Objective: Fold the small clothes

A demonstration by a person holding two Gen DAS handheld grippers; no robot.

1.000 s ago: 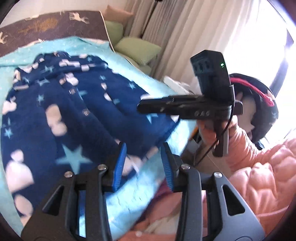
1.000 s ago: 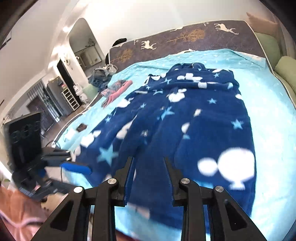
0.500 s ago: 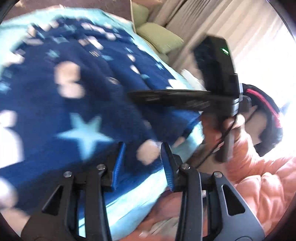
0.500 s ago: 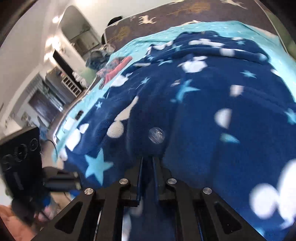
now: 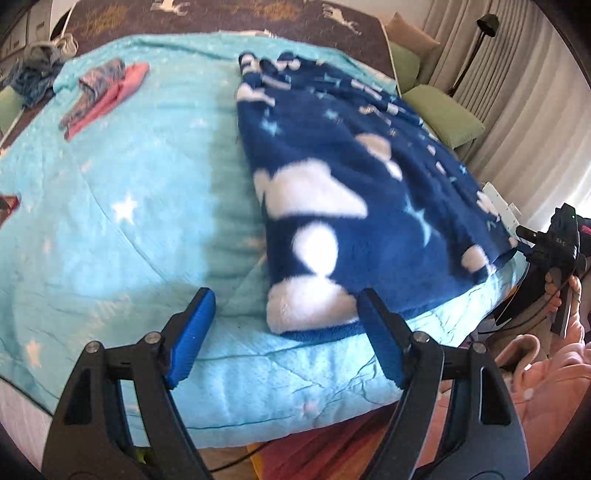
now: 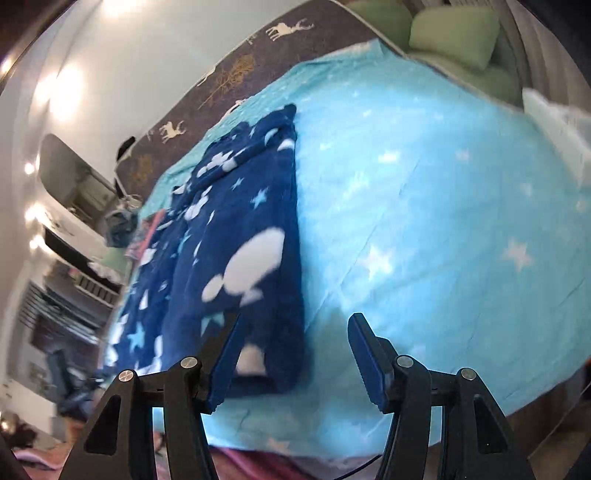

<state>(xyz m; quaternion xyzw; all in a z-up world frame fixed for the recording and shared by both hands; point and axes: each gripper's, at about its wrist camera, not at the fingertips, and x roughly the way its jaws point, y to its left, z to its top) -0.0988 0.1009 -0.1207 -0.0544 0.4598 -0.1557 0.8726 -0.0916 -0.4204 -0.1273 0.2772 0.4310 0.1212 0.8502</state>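
Note:
A dark blue fleece garment with white clouds and pale stars lies on the light blue bedspread. It also shows in the right wrist view, lying flat with a straight right edge. My left gripper is open and empty, just short of the garment's near left corner. My right gripper is open and empty, with its left finger over the garment's near right corner. The right gripper also shows in the left wrist view, beside the garment's right edge.
A pink and patterned cloth pile lies at the far left of the bed. Green pillows sit at the far right by the curtains. A brown deer-print headboard runs along the back. The bed's near edge drops off below the grippers.
Both grippers have let go of the garment, opened wide and drawn back and apart. The right gripper was shut on the fabric half a second ago. The garment now lies narrower on the bed.

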